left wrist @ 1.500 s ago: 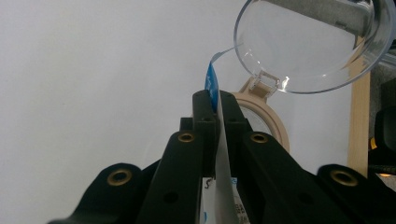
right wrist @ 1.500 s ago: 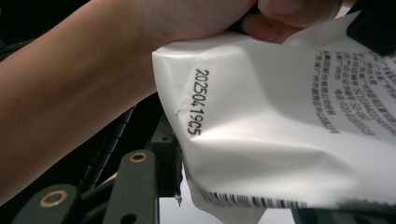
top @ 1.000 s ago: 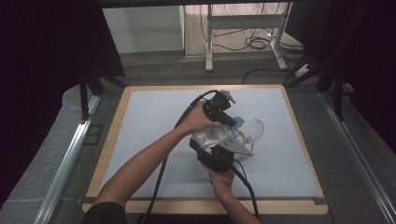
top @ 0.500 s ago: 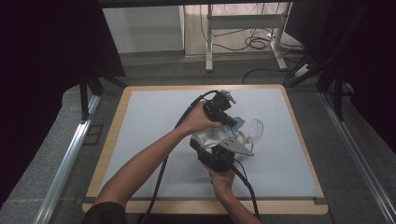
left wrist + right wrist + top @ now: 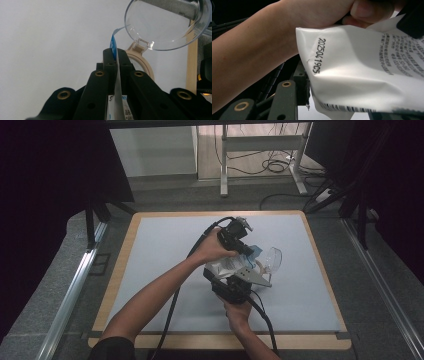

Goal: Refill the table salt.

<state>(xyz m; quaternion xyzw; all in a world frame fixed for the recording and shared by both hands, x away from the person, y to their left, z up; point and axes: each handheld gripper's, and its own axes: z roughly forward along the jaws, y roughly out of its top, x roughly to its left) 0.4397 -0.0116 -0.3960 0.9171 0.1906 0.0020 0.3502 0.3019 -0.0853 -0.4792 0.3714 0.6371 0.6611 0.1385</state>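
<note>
A white printed pouch (image 5: 226,265) with a blue top edge is held above the mat between both grippers. My left gripper (image 5: 248,251), (image 5: 115,53) is shut on the pouch's thin blue-and-white top edge (image 5: 113,46). The right gripper (image 5: 229,276), (image 5: 342,100) comes from below and is shut on the pouch's body (image 5: 362,70), with its left finger (image 5: 300,83) pressed against the side. Just beyond the pouch stands a small container with a beige rim (image 5: 146,66) and a clear hinged lid (image 5: 273,257), (image 5: 162,25) flipped open. A forearm (image 5: 254,50) crosses the right gripper view.
The pale mat (image 5: 165,245) lies on a wooden-edged table (image 5: 120,270). Metal rails (image 5: 75,290) run along both sides. Desk legs and cables (image 5: 272,165) stand on the floor behind the table.
</note>
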